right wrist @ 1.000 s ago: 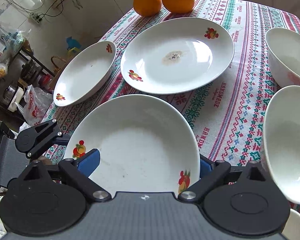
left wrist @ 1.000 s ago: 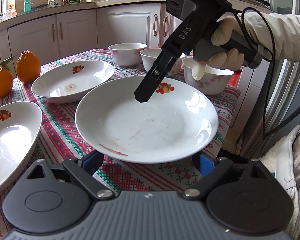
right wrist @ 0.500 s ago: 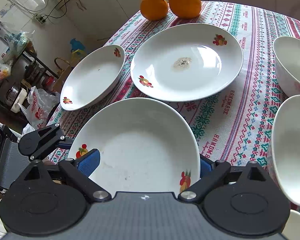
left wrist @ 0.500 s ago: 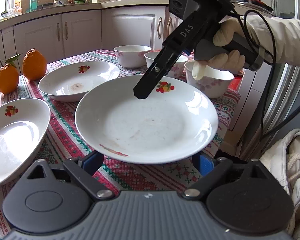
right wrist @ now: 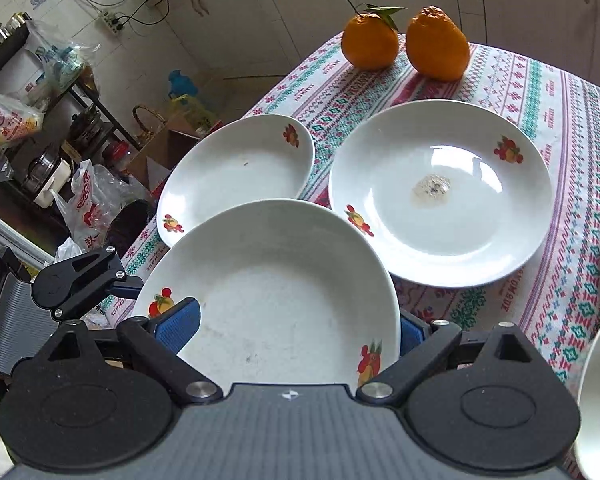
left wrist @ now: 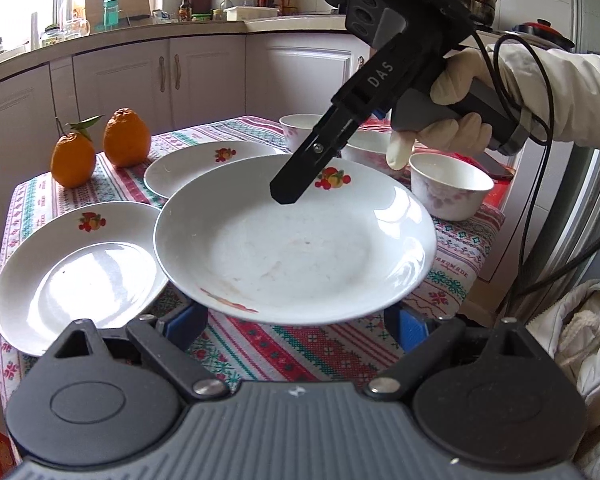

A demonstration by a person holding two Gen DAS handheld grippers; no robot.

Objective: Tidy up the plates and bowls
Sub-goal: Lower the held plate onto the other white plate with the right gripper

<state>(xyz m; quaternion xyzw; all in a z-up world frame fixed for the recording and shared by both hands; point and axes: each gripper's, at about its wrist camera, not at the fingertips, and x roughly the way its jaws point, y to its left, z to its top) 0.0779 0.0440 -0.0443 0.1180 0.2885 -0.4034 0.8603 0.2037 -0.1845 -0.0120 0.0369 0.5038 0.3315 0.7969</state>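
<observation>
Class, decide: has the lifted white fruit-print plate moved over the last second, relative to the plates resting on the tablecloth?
Yes. The lifted white fruit-print plate has shifted toward the resting plate at the table edge and now overlaps its rim; earlier there was a gap between them.

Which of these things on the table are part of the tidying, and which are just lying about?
Part of the job:
- lifted plate, carried between both grippers
- stained plate
- third plate
- nearest bowl; two more behind it

Just lying about:
- two oranges
- patterned tablecloth
- counter clutter
</observation>
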